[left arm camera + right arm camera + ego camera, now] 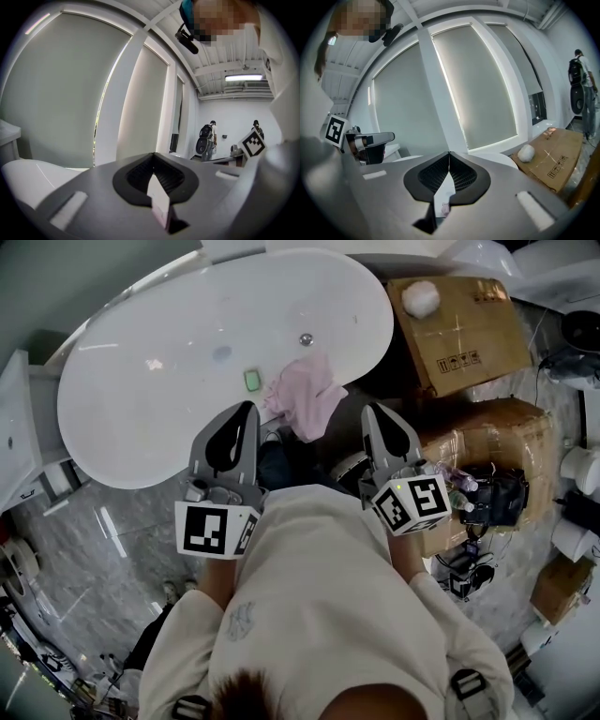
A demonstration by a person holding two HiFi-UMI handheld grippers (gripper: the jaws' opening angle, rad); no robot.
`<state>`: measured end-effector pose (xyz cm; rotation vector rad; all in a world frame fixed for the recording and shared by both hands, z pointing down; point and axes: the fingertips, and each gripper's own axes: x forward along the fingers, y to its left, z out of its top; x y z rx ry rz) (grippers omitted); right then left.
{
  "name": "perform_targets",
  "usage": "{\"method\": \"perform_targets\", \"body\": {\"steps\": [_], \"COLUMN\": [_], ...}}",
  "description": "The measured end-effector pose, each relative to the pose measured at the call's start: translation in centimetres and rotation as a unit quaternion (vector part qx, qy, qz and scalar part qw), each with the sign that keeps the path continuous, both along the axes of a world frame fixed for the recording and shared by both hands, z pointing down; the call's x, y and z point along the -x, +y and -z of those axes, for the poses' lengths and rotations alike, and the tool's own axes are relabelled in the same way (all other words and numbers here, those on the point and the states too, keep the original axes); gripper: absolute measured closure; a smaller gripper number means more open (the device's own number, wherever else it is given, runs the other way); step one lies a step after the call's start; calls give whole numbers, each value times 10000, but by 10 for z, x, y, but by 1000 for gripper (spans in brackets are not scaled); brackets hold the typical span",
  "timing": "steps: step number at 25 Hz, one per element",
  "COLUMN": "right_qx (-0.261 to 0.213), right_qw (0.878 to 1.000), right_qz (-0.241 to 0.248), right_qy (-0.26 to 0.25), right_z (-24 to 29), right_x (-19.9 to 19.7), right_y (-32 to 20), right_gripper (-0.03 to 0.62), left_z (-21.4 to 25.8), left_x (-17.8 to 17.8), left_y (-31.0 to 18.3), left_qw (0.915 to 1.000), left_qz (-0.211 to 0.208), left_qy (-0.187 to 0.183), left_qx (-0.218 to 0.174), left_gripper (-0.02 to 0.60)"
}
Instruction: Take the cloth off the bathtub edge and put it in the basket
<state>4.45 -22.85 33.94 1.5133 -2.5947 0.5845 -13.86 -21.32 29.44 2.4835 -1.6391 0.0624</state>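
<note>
- On the near edge of the bathtub (122, 427), toward its right end, the pink cloth (305, 397) lies bunched up. Part of it rests on the white rim and part hangs down the outside toward me.
- My left tongs (248, 409) point at the tub just left of the cloth. The tip is close beside the cloth's left side, with no contact that I can make out.
- My right tongs (372, 412) sit to the cloth's right, slightly farther off, beside the tub's rounded right end.
- That puts the cloth between the two tongs, about level with both tips and reaching a little beyond them.
- The left tongs are closed: in the left gripper view the ribbed pads meet in one seam, with nothing clamped.
- The right tongs are closed the same way in the right gripper view, and they hold nothing.
- A small green object (252, 380) sits on the rim just left of the cloth, and the drain (306, 338) shows in the tub beyond it.
- Right of the bathtub stands a cardboard box (469, 334) with a white ball (421, 297) at its far left corner.
- Across the room, the left gripper view shows a person with a backpack (206, 138).
</note>
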Motion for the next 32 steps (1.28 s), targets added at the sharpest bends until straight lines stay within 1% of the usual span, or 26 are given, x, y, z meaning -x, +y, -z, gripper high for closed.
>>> {"method": "perform_targets", "body": {"steps": [13, 22, 28, 32], "right_qx": [160, 219, 313, 349], "right_qw": [9996, 9993, 9993, 9992], "right_qz": [-205, -294, -84, -61], "right_qy": [52, 111, 187, 189], "right_z": [1, -5, -12, -22], "right_x": [29, 32, 46, 52], "right_y": [-8, -11, -12, -15], "right_gripper": [594, 594, 592, 591], "left_z": [-4, -12, -18, -25], "left_x": [20, 23, 27, 29], "left_y": [-21, -27, -29, -33], "left_qw": [9993, 9984, 9980, 9977], "left_qz": [-343, -492, -537, -551], "left_qy": [56, 124, 111, 73], "left_qx": [169, 255, 326, 392], "left_gripper": [532, 532, 532, 532]}}
